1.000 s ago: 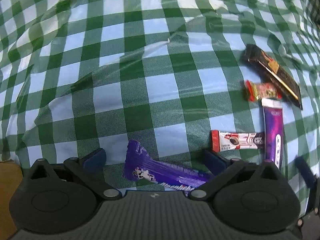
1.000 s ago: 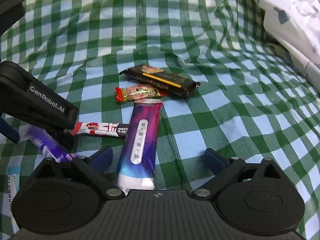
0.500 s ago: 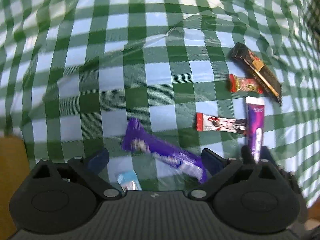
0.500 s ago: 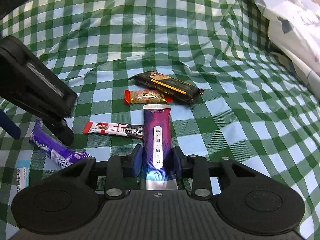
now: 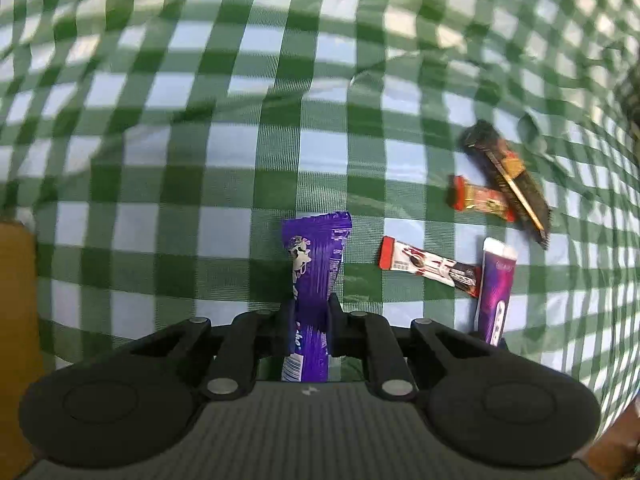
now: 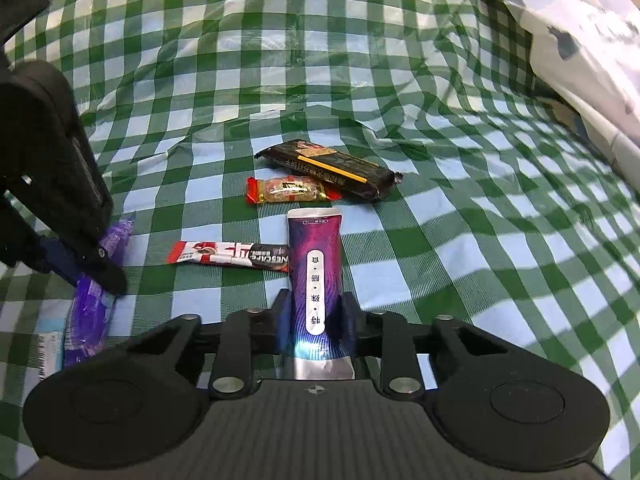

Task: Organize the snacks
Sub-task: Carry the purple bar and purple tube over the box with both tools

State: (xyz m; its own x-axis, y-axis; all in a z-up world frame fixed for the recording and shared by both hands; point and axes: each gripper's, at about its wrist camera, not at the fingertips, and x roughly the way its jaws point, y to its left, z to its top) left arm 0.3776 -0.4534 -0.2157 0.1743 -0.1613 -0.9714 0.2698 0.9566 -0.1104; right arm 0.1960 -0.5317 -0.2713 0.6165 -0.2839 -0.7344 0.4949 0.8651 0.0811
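My left gripper (image 5: 310,320) is shut on a purple chocolate bar (image 5: 316,256) that points away from me over the checked cloth. My right gripper (image 6: 314,320) is shut on a purple-magenta pouch (image 6: 316,256), also seen in the left wrist view (image 5: 496,284). A red and black coffee stick (image 6: 230,256) lies left of the pouch. A small red candy bar (image 6: 292,190) and a dark brown bar (image 6: 332,168) lie beyond it. The left gripper body (image 6: 52,160) shows at the left of the right wrist view, over the purple bar (image 6: 94,300).
A green and white checked cloth (image 6: 440,240) covers the table and is wrinkled. A white plastic bag (image 6: 580,40) lies at the far right. A small light-blue packet (image 6: 50,352) lies at the near left. A brown edge (image 5: 16,320) shows at the left.
My left gripper has shut on the purple chocolate bar, which now points straight ahead. My right gripper stays shut on the pouch. The left view has pulled back from the snacks.
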